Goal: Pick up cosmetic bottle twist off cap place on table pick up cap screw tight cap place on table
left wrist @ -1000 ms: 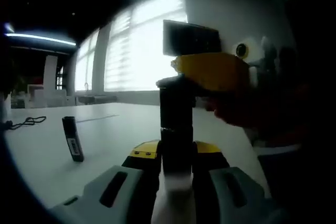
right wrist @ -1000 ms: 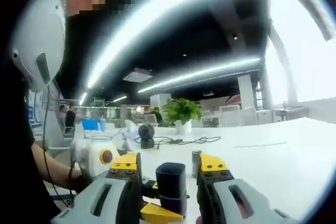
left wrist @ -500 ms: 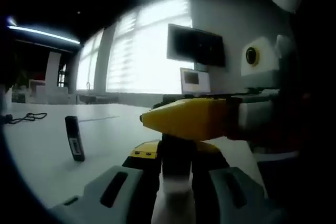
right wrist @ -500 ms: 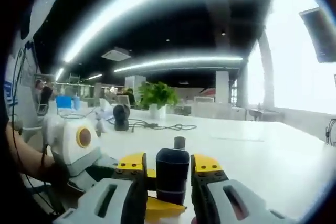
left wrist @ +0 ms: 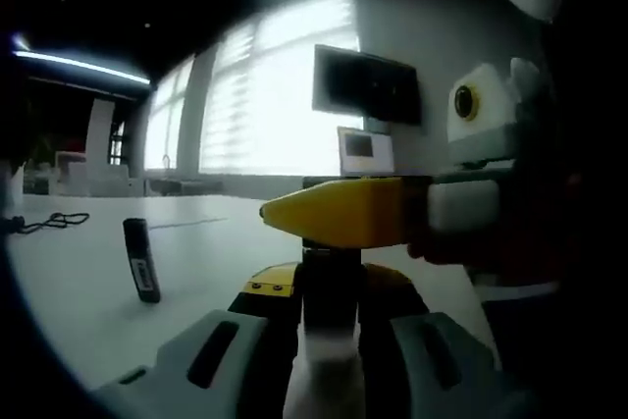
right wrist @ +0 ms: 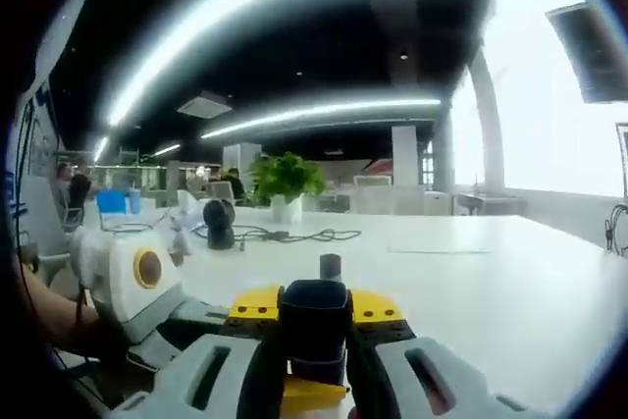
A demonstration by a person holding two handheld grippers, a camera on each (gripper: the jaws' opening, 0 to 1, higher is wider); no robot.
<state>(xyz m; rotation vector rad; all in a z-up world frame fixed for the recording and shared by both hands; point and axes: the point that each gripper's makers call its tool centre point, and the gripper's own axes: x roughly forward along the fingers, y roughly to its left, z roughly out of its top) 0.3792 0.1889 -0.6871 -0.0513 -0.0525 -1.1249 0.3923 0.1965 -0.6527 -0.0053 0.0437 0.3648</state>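
Note:
A dark cosmetic bottle (left wrist: 329, 313) stands upright between the jaws of my left gripper (left wrist: 331, 282), which is shut on it. Across the bottle's top lies the yellow jaw of my right gripper (left wrist: 343, 213), hiding the cap there. In the right gripper view the dark cap (right wrist: 314, 326) sits squeezed between the yellow-tipped jaws of my right gripper (right wrist: 314, 306), shut on it. The white body of the left gripper (right wrist: 132, 282) comes in from the lower left, held by a hand. Whether the cap is loose from the bottle I cannot tell.
The white table (left wrist: 88, 291) spreads to the left, with a slim dark tube (left wrist: 142, 260) standing on it and a black cable (left wrist: 49, 223) farther back. A small dark cylinder (right wrist: 331, 265), a round black device (right wrist: 218, 223), a cable and a potted plant (right wrist: 285, 183) sit beyond.
My right gripper's jaws have closed from apart onto the cap. It has turned, so its yellow jaw now lies across the bottle's top. The left gripper keeps holding the bottle still.

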